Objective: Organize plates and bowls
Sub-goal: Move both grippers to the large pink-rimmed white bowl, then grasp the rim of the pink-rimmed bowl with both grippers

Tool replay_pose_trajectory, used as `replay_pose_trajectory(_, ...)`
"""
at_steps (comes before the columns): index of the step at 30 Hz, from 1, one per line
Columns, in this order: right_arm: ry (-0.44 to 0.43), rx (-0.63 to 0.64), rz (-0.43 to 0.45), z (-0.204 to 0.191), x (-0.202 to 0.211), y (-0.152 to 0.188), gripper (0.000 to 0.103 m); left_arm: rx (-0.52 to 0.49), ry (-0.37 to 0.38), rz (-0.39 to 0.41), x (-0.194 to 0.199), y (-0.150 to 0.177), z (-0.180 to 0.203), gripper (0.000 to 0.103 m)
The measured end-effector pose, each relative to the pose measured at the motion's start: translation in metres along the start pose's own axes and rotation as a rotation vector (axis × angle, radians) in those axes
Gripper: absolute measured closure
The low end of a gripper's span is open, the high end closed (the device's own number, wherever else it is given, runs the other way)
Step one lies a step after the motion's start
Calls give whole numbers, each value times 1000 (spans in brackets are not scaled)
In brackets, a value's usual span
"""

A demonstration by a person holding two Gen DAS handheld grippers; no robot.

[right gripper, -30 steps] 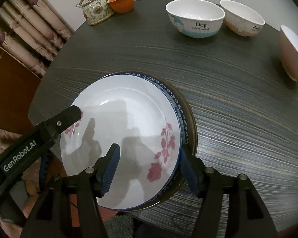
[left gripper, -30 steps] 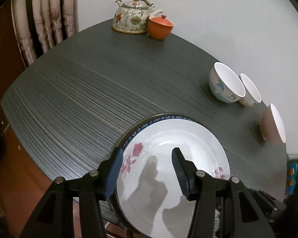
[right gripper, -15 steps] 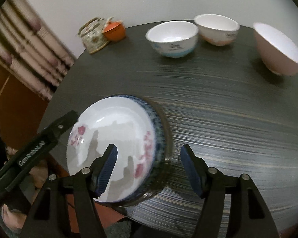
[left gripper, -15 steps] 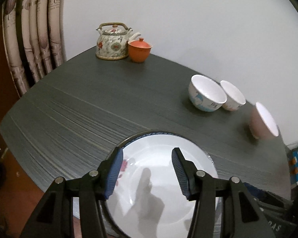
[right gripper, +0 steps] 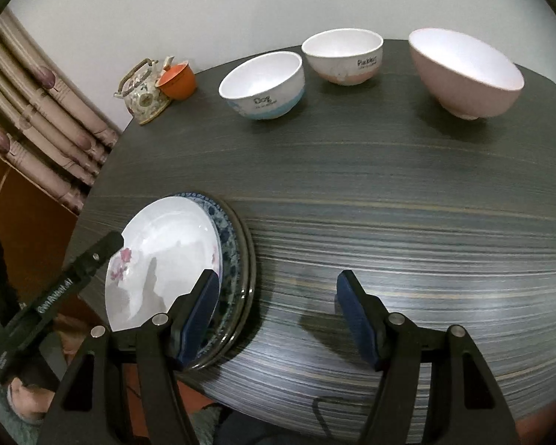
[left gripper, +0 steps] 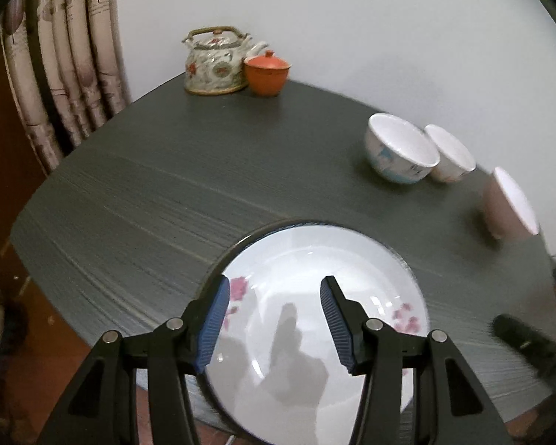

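Plates look done: white floral plate sits on top of the blue-patterned plate, which rests on a dark-rimmed one, all stacked at the near table edge.

Left gripper hovers over that stack, fingers apart, nothing between the pads; the floral plate lies under and just ahead of its tips.

Right gripper is off to the side of the stack, fingers apart and empty, bare table between them; its left finger overlaps the stack rim in view, contact can't be told.

Left to do, my read: bowls. Blue-and-white bowl, white-and-pink bowl and big pink bowl stand separately in a row well ahead of the right fingers, none nested. Teapot and orange lidded cup far back left.
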State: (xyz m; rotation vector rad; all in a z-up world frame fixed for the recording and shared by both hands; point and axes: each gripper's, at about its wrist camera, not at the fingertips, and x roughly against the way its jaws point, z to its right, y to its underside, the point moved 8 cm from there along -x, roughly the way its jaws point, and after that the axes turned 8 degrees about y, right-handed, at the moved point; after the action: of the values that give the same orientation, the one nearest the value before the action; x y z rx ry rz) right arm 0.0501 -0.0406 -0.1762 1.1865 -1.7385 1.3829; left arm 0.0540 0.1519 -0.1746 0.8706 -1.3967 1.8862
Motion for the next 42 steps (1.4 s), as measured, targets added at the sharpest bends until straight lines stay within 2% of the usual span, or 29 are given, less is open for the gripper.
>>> replay_pose_trajectory(9,29,-60,41,46,18,-23,39,50,-110,-101,3,-4,-9,51)
replay_pose_trajectory(11,38,-77,43,60,20,-27,39,46,-111,-114,2,-9,-2,51)
replay_pose_trajectory(14,64,-111,50,89,24,-34,39,37,-92,-135,-2,-19,18,51)
replay_pose_trajectory(18,99,-166,64,129,31,-46,39,-23,-49,-155,-15,-36,62,51)
replay_pose_trajectory(24,156,-230,81,186,36,-73,39,-114,49,-177,-36,-60,145,51)
replay_pose_trajectory(28,174,-243,105,209,39,-98,39,-141,137,-199,-54,-77,203,51)
replay_pose_trajectory(32,167,-261,110,230,36,-125,39,-169,175,-233,-78,-87,249,51)
replay_pose_trajectory(38,193,-247,88,251,24,-151,39,-117,226,-314,-117,-95,289,51)
replay_pose_trajectory(42,186,-251,61,262,10,-165,39,-90,224,-366,-140,-92,304,51)
